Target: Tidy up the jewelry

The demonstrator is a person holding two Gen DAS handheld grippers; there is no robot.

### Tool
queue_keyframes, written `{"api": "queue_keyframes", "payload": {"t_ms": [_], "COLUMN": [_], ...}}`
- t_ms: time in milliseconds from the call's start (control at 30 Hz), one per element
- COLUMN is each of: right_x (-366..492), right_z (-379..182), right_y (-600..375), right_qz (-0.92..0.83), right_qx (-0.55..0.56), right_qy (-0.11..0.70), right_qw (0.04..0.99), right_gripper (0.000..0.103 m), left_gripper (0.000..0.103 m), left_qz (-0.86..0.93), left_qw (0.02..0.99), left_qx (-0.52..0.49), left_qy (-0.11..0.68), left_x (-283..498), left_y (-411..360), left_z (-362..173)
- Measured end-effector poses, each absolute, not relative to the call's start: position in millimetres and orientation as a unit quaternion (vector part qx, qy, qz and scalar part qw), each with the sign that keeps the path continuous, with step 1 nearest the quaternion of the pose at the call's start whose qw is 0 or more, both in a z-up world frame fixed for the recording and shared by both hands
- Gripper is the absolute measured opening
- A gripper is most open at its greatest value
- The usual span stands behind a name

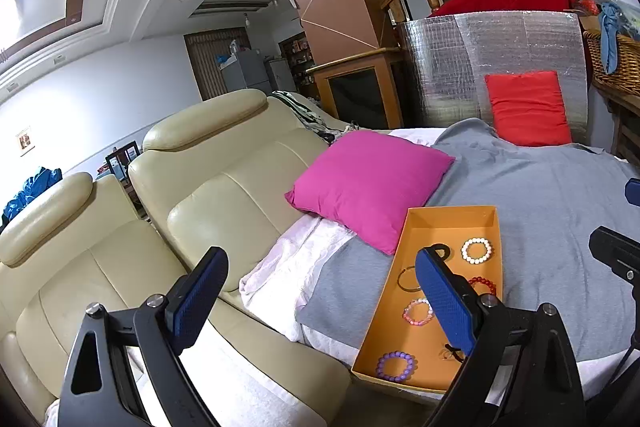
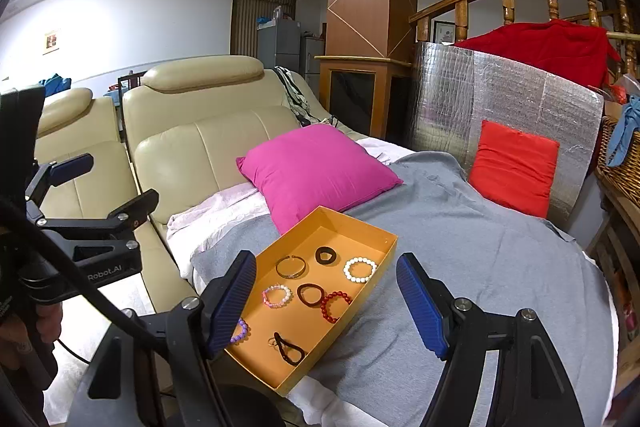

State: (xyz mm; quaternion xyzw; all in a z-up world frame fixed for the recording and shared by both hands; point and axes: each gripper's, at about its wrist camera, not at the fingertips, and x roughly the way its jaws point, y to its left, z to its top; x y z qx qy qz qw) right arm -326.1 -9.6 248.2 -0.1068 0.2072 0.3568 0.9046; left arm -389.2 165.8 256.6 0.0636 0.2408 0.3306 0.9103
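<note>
Both jaws wide open, empty: left gripper (image 1: 320, 291), right gripper (image 2: 326, 295). Held above orange tray (image 2: 372, 233) on grey blanket (image 2: 480, 247). Bracelets in tray: white (image 2: 360, 269), red (image 2: 335, 306), pink (image 2: 277, 295), purple (image 1: 396, 365).

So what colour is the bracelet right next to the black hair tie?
Red bracelet, clearest in the right wrist view.

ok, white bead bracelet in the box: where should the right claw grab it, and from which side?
Come straight down on the white bead bracelet, pinching one arc of beads, ideally the arc facing the box middle. It lies flat as an open ring near the orange box's right wall, so a side approach looks blocked. The right claw is open.
</note>
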Motion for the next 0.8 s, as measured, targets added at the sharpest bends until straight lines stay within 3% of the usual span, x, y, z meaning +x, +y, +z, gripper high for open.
{"api": "queue_keyframes", "payload": {"t_ms": [800], "right_x": [-327.5], "right_z": [250.0], "right_y": [-2.2], "right_qz": [0.355], "right_qx": [-0.11], "right_qy": [0.207], "right_qw": [0.905], "right_gripper": [0.076], "left_gripper": [0.095], "left_qz": [0.336], "left_qw": [0.908], "left_qx": [0.067], "left_qy": [0.243], "left_x": [-394.3], "left_y": [167.9], "left_z": [252.3]}}
